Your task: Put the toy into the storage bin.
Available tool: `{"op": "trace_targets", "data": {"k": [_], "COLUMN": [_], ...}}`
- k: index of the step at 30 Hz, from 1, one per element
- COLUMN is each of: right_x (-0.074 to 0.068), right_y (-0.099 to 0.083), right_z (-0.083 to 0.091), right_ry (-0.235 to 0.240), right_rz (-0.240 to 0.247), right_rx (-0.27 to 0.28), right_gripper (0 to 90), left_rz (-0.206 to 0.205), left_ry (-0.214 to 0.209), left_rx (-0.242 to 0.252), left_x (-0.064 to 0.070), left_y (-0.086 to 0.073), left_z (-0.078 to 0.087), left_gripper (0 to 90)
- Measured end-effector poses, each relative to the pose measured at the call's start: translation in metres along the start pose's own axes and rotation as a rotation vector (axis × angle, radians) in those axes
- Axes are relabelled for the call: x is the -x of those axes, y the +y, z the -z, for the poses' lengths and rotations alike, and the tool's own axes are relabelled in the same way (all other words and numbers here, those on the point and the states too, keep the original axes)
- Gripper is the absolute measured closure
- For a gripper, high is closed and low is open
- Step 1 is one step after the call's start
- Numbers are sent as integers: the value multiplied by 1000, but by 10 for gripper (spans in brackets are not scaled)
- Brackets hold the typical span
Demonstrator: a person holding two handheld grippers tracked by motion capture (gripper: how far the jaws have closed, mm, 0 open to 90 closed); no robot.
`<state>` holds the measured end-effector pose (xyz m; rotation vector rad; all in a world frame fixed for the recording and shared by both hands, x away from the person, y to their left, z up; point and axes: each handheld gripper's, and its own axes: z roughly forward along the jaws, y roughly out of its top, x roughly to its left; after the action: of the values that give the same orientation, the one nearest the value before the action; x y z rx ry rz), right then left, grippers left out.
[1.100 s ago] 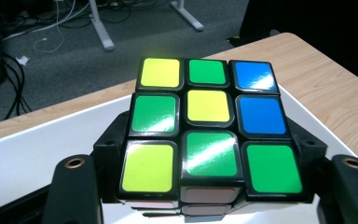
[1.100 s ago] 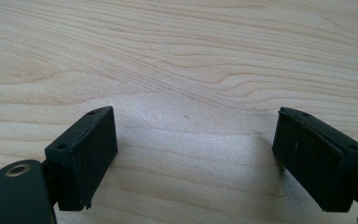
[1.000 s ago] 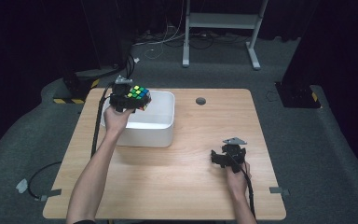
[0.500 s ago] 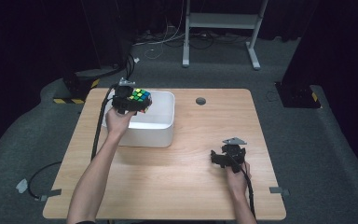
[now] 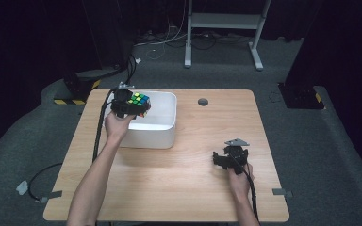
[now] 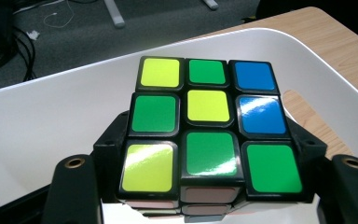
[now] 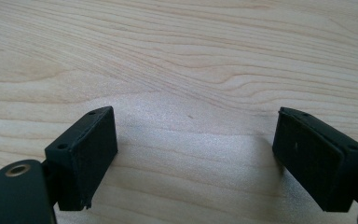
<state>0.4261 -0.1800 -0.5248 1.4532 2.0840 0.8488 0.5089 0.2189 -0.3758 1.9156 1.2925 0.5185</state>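
- One wooden table (image 5: 169, 188), no writing on it.
- One white bin (image 5: 162, 127) at the table's 10 o'clock.
- One puzzle cube (image 6: 209, 126), squeezed tight by the left gripper (image 5: 127, 104) above the bin.
- Right gripper (image 7: 196, 158) at 4 o'clock: jaws wide apart, holding nothing.

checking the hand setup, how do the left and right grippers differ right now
The left gripper is shut on the puzzle cube; the right gripper is open, with nothing between its fingers. The left gripper is held over the white bin at the table's far left; the right gripper sits low over bare wooden table at the near right. Both are black, hand-held, with trailing cables.
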Motion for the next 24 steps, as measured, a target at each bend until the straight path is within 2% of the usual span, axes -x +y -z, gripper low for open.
{"op": "trace_targets", "data": {"k": [3,8,10,12,15,21,24], "right_x": [0,0,0,0,0,0,0], "right_y": [0,0,0,0,0,0,0], "right_z": [0,0,0,0,0,0,0], "right_ry": [0,0,0,0,0,1,1], "right_rz": [0,0,0,1,0,1,1], "right_rx": [0,0,0,0,0,0,0], "right_gripper": [139,139,139,139,139,138,139], "left_rz": [-11,-3,-3,-25,-37,-14,-16], "left_ry": [6,3,9,19,20,18,17], "left_rx": [-4,-12,-1,1,6,-2,1], "left_x": [1,2,4,7,9,5,4], "left_y": [-1,-5,-6,-5,-7,-14,-16], "left_z": [1,-3,1,5,9,8,9], "left_gripper": [336,336,336,336,336,336,336]}}
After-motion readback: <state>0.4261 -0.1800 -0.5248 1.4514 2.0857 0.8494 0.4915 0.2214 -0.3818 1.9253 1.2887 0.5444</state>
